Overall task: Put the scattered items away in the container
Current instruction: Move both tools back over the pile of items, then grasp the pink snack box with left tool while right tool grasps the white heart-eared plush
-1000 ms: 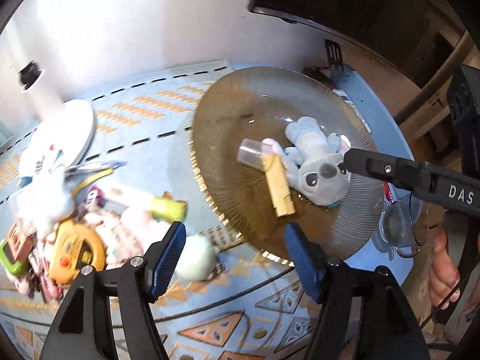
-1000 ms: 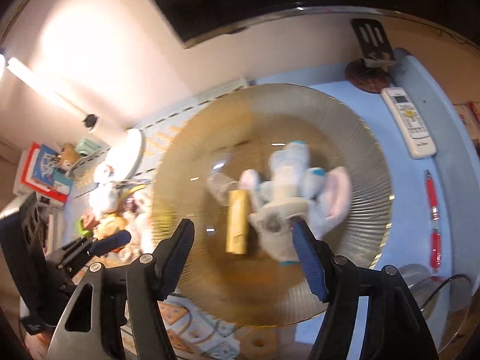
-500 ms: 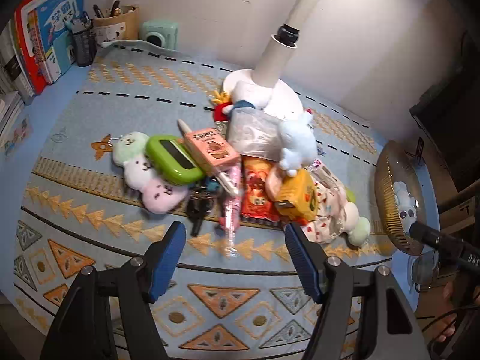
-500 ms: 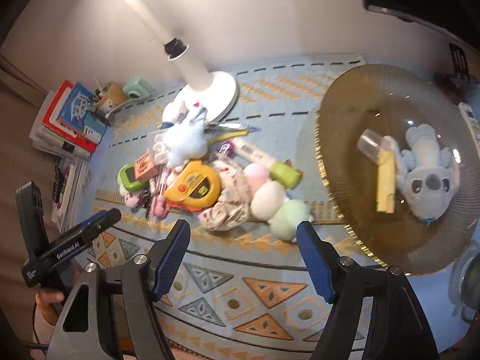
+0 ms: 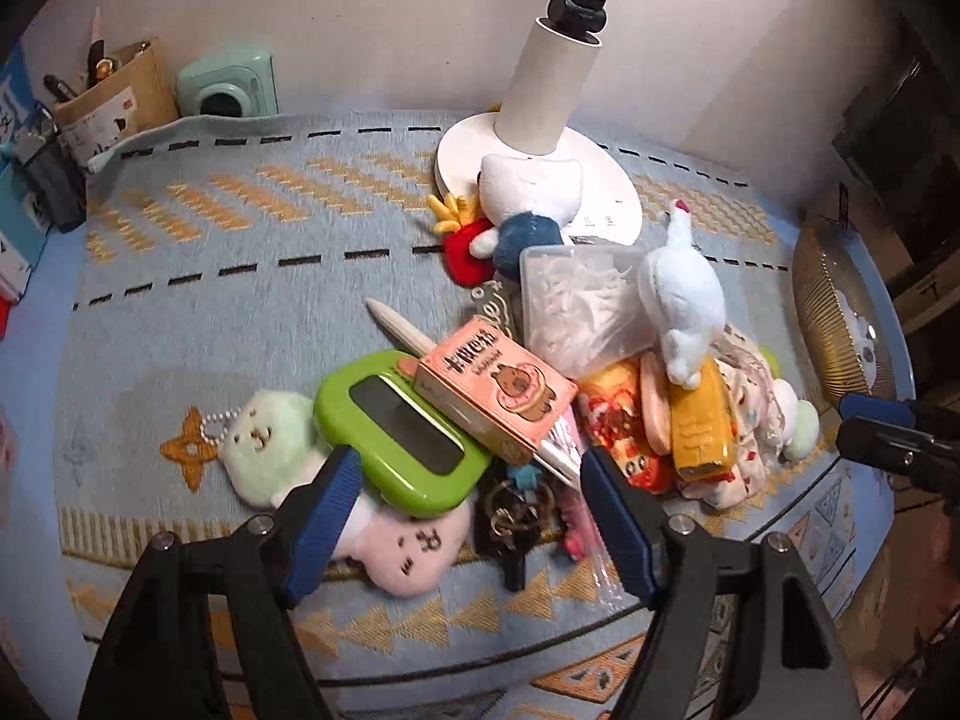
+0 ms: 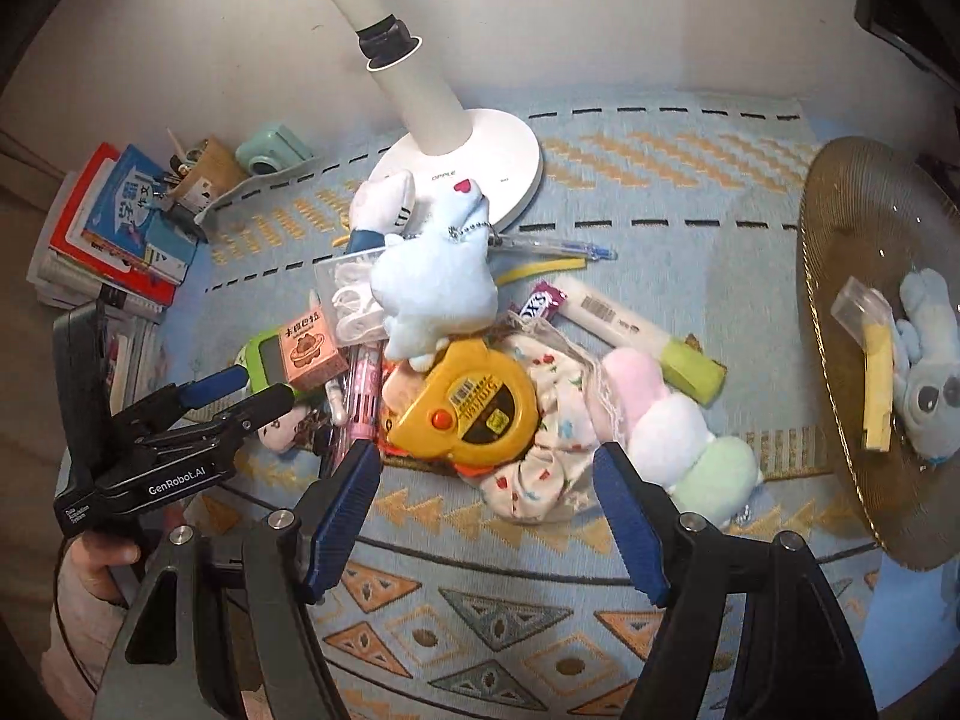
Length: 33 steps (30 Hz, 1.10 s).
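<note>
1. The left gripper (image 5: 468, 504) is open and holds nothing. It hangs over the near end of the pile, low in the left wrist view.
2. The right gripper (image 6: 486, 498) is open too, with nothing in it. It sits low in the right wrist view, just in front of the yellow tape measure (image 6: 465, 405).
3. The pile lies in the middle of the bench (image 6: 660, 180), on a blue mat. The gold plate (image 6: 840, 276) is at the right edge of the right wrist view. It already holds a blue soft toy (image 6: 927, 372) and a yellow stick (image 6: 877, 384).
4. The green case (image 5: 399, 429) looks hard and smooth, so it may slip. I would pinch it across its narrow sides.
5. The pink box (image 5: 495, 387) rests on top of the green case. It looks light and may crush, so a soft squeeze on its long sides is best.
6. The pink soft toy (image 5: 405, 546) and the pale green soft toy (image 5: 267, 435) look squashy and light. Grab the fat middle.
7. The tape measure looks heavy and hard. Hold it by its flat faces.
8. The keys (image 5: 510, 516) look loose and may dangle.
</note>
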Each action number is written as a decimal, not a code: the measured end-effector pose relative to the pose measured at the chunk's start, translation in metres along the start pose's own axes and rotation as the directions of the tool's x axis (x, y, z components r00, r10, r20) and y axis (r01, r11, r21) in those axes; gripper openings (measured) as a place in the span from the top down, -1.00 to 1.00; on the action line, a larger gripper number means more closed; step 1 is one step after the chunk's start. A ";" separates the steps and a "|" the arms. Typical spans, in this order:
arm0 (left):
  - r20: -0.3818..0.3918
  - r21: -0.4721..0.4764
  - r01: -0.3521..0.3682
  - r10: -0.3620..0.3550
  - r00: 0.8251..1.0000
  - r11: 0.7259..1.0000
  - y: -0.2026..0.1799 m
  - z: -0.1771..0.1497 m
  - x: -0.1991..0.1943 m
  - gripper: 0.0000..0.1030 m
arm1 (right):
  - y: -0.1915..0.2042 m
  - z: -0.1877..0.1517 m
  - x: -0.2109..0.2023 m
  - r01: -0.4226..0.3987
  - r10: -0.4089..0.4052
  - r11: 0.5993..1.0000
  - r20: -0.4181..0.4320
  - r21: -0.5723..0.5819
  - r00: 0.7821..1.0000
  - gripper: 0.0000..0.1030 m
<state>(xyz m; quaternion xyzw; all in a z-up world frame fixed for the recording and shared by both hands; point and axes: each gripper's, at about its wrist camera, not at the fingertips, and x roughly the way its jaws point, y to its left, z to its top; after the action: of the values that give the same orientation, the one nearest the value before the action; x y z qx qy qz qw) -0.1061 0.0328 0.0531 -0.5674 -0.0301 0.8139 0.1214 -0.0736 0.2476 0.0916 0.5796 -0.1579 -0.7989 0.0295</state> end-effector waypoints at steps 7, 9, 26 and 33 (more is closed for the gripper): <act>-0.006 0.038 0.023 -0.023 1.000 0.999 0.018 0.016 0.010 -0.48 | 0.023 0.031 0.033 0.010 -0.011 1.000 -0.041 -0.019 0.999 -0.42; -0.011 0.026 0.028 -0.027 1.000 0.999 0.024 0.018 0.014 -0.48 | 0.027 0.039 0.041 0.028 -0.029 0.999 -0.042 -0.032 0.999 -0.42; 0.001 0.201 0.092 -0.094 0.996 0.975 -0.001 0.025 0.010 -0.49 | 0.040 0.058 0.091 0.085 -0.099 0.984 -0.079 -0.155 0.992 -0.13; -0.019 0.272 0.085 -0.083 0.996 0.959 -0.012 0.023 0.037 -0.46 | 0.027 0.058 0.085 0.055 -0.061 0.995 -0.077 -0.085 0.995 -0.13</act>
<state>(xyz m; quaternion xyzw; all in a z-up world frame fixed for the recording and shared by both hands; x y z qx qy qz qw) -0.1380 0.0550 0.0301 -0.5467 0.0586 0.8022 0.2328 -0.1593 0.2148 0.0377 0.6135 -0.1064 -0.7816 0.0365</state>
